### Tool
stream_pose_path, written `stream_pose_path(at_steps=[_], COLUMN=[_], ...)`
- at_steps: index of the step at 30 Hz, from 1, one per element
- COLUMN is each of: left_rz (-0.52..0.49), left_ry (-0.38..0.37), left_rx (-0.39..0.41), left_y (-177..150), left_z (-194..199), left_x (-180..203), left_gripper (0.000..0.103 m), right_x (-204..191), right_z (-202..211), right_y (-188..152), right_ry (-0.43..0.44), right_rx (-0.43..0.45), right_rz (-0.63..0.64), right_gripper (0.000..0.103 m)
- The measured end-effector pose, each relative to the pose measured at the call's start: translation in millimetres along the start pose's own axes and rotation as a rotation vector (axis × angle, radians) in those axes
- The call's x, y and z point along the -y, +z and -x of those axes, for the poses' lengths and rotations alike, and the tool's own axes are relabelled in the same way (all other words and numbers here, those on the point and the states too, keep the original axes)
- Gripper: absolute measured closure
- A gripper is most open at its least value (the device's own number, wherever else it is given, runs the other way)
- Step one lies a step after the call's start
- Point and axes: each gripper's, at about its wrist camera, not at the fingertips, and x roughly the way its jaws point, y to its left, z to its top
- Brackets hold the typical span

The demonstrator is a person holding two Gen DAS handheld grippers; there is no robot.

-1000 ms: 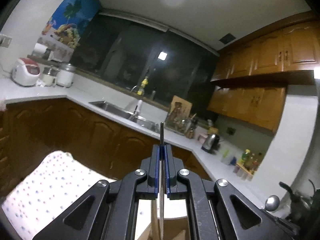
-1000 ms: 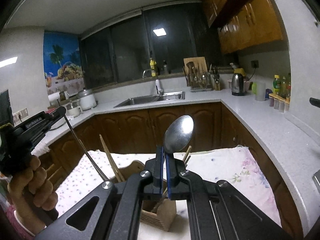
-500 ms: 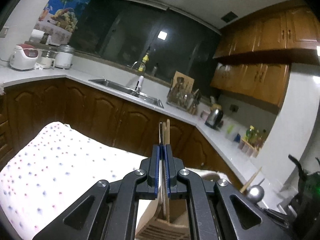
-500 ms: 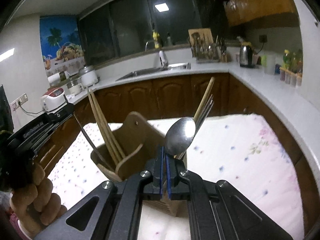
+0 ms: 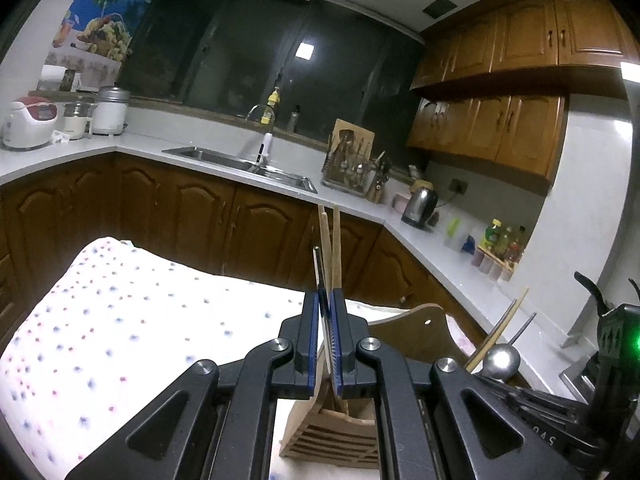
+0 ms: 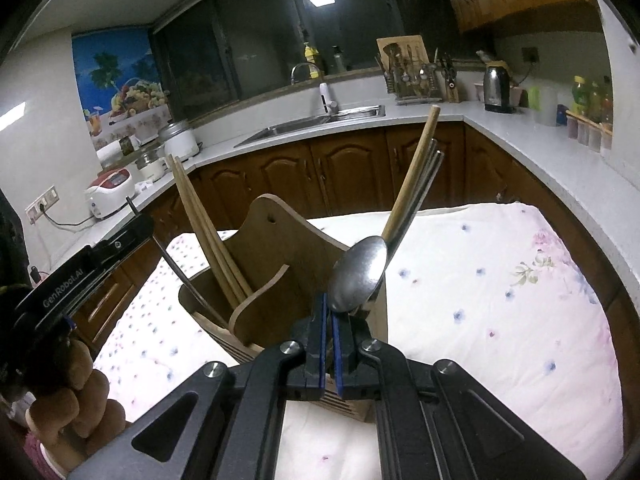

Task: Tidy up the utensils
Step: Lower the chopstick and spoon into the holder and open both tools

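Note:
A wooden utensil holder (image 6: pixel 280 264) stands on the dotted cloth (image 6: pixel 500 300). Its left compartment holds wooden chopsticks (image 6: pixel 196 220); a wooden chopstick and metal ones (image 6: pixel 416 176) lean out on the right. My right gripper (image 6: pixel 329 304) is shut on a metal spoon (image 6: pixel 358 276), bowl up, just in front of the holder; the handle is hidden below. My left gripper (image 5: pixel 325 300) is shut on a thin metal chopstick (image 5: pixel 317 264). From the right wrist view its lower end (image 6: pixel 180 276) reaches into the left compartment. The holder (image 5: pixel 348 428) sits right under the left fingers.
A person's hand (image 6: pixel 68 392) grips the left tool at the lower left. White counters with a sink (image 6: pixel 316 122), kettle (image 6: pixel 496 88), utensil rack (image 6: pixel 416 76) and rice cooker (image 6: pixel 110 196) ring the room. Brown cabinets (image 5: pixel 192 216) stand below them.
Both grippers have sunk toward the holder, which now fills more of each view. The metal chopstick's lower end has gone into the left compartment. Both stay shut.

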Motion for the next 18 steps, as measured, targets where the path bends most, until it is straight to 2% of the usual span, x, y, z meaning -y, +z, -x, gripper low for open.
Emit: stream_pose_path(at_steps=[9,14,15,16,18], left_rz=[-0.012,-0.011,-0.007,-0.005,0.002], left_ry=[-0.009,0.000,0.005,0.012,0.018], left_rx=[-0.029,-0.044,-0.048,-0.048,-0.042], left_y=[4,9,11,12,14], left_z=[-3,-4,-3,-2,1], left_x=[0,0,-2,-3,-4], left_gripper=[0.098,0.092,0.088,0.082,0.080], right_x=[2,1,1,0,-1], right_z=[0,3,4,5,7], right_y=[1,1,1,1,2], right_ry=[0.012,0.016,0.017,0.017,0.014], right_rx=[-0.014,-0.021,-0.023,-0.023,-0.013], right_rz=[-0.011,-0.016,-0.016,-0.017,-0.015], right_gripper=[0.097,0.094,0.094,0.088,0.077])
